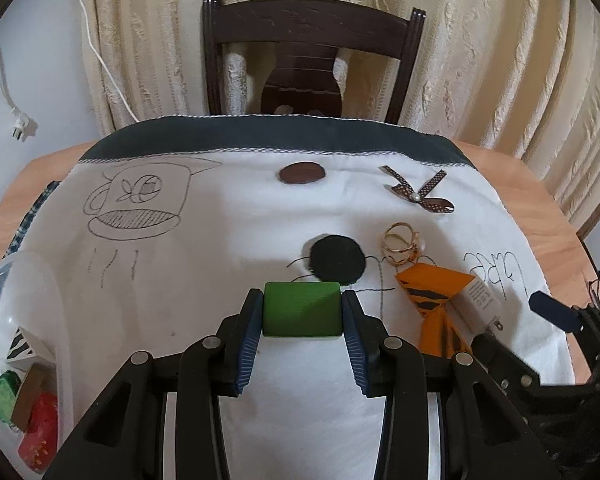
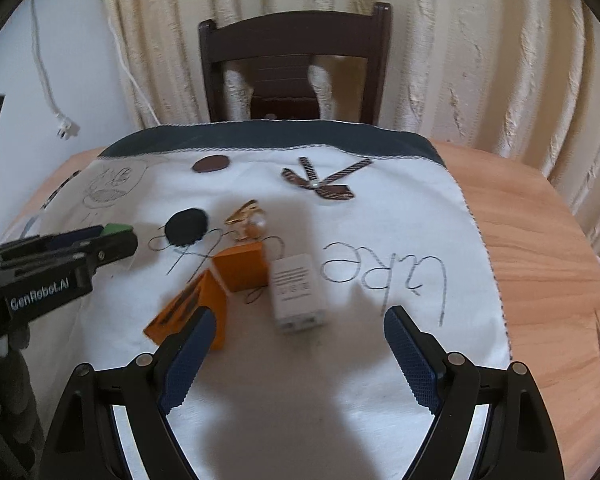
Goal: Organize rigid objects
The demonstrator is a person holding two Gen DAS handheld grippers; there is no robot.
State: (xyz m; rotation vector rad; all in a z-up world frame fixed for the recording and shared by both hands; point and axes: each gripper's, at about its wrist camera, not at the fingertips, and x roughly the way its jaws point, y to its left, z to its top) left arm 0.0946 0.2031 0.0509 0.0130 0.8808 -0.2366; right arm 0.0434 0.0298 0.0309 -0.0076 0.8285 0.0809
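Left gripper (image 1: 302,312) has its fingers clamped on the green block (image 1: 302,309), held over the white cloth (image 1: 220,240) with the block's long side running across between the pads. Off at the left edge, the clear bowl (image 1: 4,280) is cut by the frame; inside it a striped piece, a green one and a red one are only partly seen. Right gripper (image 2: 298,340) hangs with fingers spread wide, nothing between them. Ahead of it the white charger (image 2: 298,294) lies blurred, long axis pointing roughly away from the camera, just beside the orange blocks (image 2: 242,266). The gold ring thing (image 2: 248,216) is smeared, possibly a hair clip
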